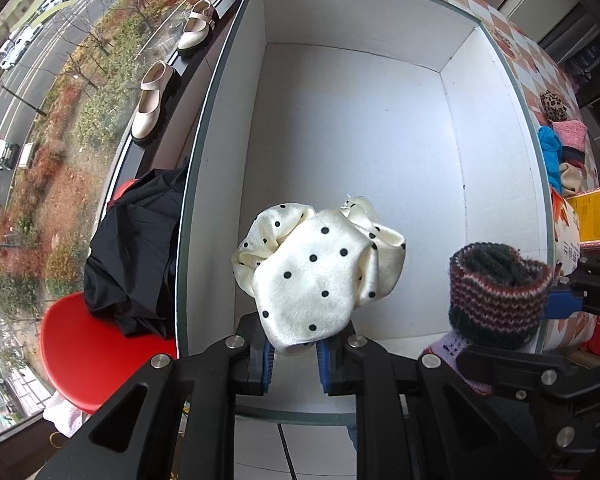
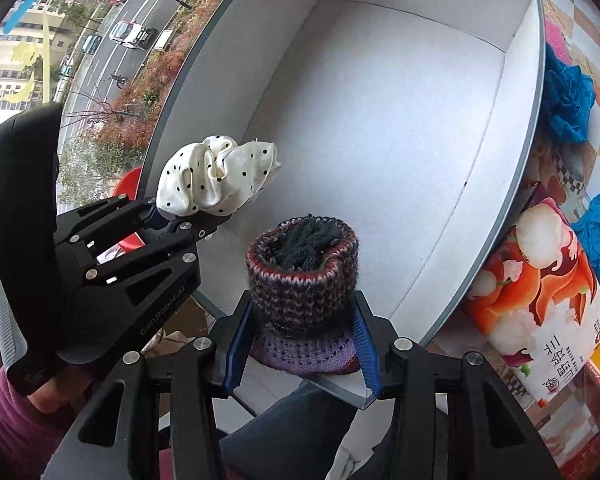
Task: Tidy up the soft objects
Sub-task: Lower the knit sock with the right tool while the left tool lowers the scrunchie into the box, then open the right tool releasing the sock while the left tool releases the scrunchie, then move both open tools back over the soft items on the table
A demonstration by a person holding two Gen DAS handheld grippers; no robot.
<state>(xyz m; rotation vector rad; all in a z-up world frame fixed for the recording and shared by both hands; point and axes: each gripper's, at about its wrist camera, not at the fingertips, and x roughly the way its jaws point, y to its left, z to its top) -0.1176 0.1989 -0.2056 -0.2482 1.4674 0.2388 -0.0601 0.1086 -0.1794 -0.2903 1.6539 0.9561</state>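
The left gripper (image 1: pixel 296 354) is clamped on a cream satin cloth with black polka dots (image 1: pixel 320 268), its blue ribbed pads pinching the lower end while the rest bunches upward in glossy, crumpled folds. The cloth hangs above the near part of a large white cardboard box with a grey-green rim (image 1: pixel 204 152), whose floor shows bare and pale. From the right wrist view the same dotted cloth (image 2: pixel 216 178) sits scrunched at the tip of the left gripper (image 2: pixel 160 216), over the box's near-left wall (image 2: pixel 172 128).

The right gripper (image 2: pixel 302 344) is closed on a rolled knitted item (image 2: pixel 302 280): a thick cuff striped in dark red, pink and charcoal, a dark green-black core showing at its open top, and a lilac openwork band at the bottom where the pads grip. It is held upright over the box's near edge; in the left wrist view it (image 1: pixel 500 292) stands just to the right of the dotted cloth, apart from it.

Outside the box's right wall lie a crumpled blue fabric (image 2: pixel 566 100) and a printed orange-and-white bag (image 2: pixel 540 288). To the left, black cloth (image 1: pixel 136 252) is draped on a red plastic chair (image 1: pixel 88 352)
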